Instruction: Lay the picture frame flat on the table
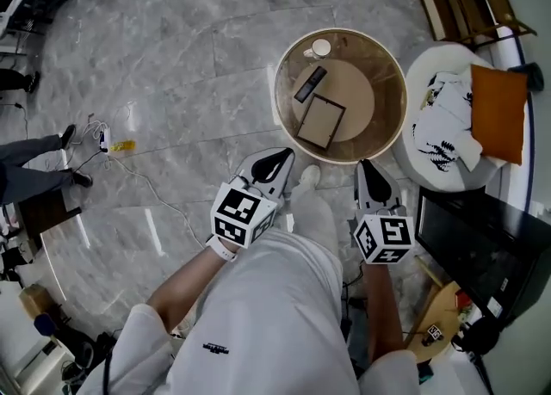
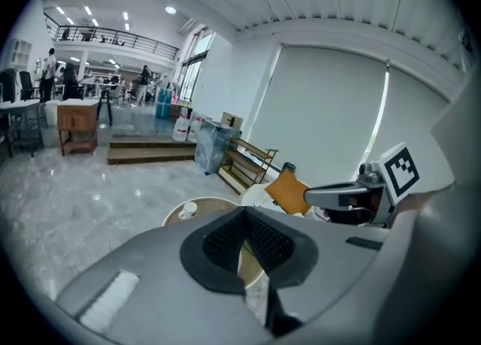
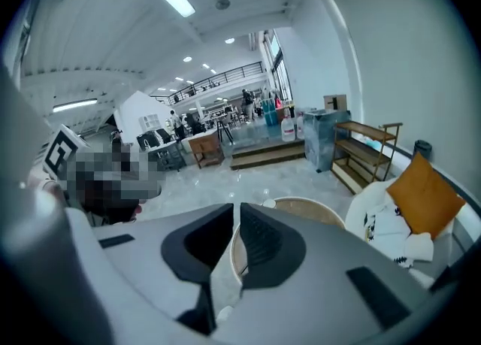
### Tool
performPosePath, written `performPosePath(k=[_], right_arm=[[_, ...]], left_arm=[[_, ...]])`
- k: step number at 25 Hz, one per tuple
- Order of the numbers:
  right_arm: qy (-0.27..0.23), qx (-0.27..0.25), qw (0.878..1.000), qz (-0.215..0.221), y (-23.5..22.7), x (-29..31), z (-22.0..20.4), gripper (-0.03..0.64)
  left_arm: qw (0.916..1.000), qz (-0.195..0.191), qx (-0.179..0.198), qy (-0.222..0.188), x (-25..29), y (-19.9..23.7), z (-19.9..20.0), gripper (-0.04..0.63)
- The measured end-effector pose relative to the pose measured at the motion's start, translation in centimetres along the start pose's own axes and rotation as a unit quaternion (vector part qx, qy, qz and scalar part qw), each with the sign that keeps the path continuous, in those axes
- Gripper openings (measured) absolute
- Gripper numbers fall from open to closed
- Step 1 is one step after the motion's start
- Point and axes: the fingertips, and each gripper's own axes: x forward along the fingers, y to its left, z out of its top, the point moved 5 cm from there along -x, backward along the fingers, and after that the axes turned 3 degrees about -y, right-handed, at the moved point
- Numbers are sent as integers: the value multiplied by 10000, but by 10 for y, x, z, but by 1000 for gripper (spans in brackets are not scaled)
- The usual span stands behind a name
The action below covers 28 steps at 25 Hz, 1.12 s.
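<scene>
Right gripper (image 1: 370, 174): jaws nearly together, a thin slit between the pads, nothing in it. Left gripper (image 1: 277, 163): jaws closed on themselves, empty. Both are held close to the body, well short of the round table (image 1: 277, 96).

Picture frame (image 1: 320, 121) sits on the table's near half, just beside a dark remote-like slab (image 1: 310, 83). Small cup (image 1: 320, 47) at the far rim. From overhead, cannot tell whether the frame leans on a stand or lies flat.

Judgement: approach step, no contact yet. To do it well:
- Open one pair of jaws wide before reaching.
- Come in at the frame's top edge and pinch the edge only, not the glass face.
- Tip it slowly about its bottom edge, the second gripper steadying the base so it does not skid toward the remote-like slab.
- Release only once it is fully down
</scene>
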Motion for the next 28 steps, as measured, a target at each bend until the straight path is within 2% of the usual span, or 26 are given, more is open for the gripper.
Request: performPosePath(k=[7, 14, 28], right_arm=[[-673, -381, 9969, -171, 14, -59, 49, 17], [-1145, -443, 9922, -199, 22, -95, 67, 14], [-1341, -618, 9883, -382, 24, -110, 65, 5]], left_arm=[[9989, -23, 304, -362, -36, -26, 32, 3], [9964, -146, 515, -661, -48, -43, 57, 3], [9946, -439, 668, -663, -50, -69, 59, 3]])
